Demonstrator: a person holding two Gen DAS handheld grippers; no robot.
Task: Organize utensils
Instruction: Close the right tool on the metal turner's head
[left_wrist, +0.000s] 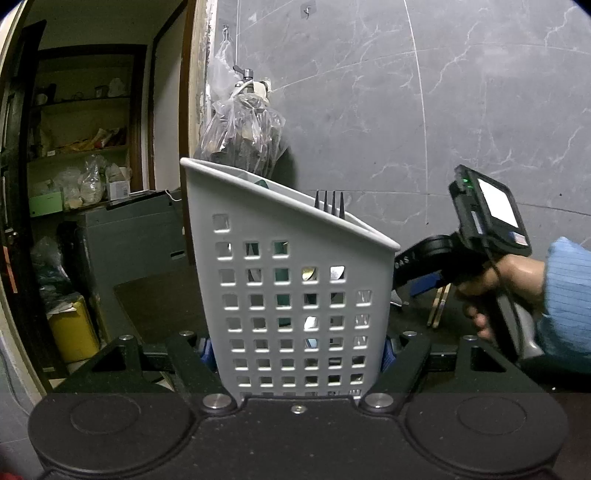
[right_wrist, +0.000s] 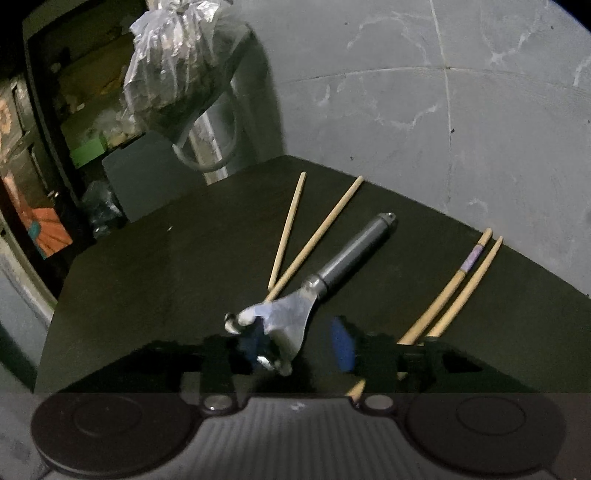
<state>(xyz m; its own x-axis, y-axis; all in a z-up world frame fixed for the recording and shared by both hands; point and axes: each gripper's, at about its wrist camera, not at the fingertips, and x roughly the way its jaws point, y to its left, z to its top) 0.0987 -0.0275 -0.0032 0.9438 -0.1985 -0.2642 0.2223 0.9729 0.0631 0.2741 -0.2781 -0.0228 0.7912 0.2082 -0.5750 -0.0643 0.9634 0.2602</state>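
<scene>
Left gripper (left_wrist: 297, 350) is clamped on the white perforated utensil caddy (left_wrist: 288, 295) — blue pads pressed on both side walls low down, presumably to steady it upright on the dark table (right_wrist: 166, 258) while the other hand loads it. A fork (left_wrist: 330, 205) already stands in it, tines up past the slanted rim at about 1 o'clock from the caddy's middle; more items show dimly through the holes.

Right gripper (right_wrist: 295, 350) sits low over the metal peeler (right_wrist: 314, 295), jaws parted. The peeler's forked head lies between the blue pads and against the left one, the right pad stands clear — not gripped yet. Its dark handle points to 1 o'clock, away from the gripper, so the head is the near end to take.

Left to sort: a plain chopstick pair (right_wrist: 306, 236) at 12 o'clock of the peeler head, tips tucked under it, and a second pair (right_wrist: 454, 284) at 3 o'clock.

The person's hand (left_wrist: 502, 288), blue sleeve, grips the right tool's handle.
</scene>
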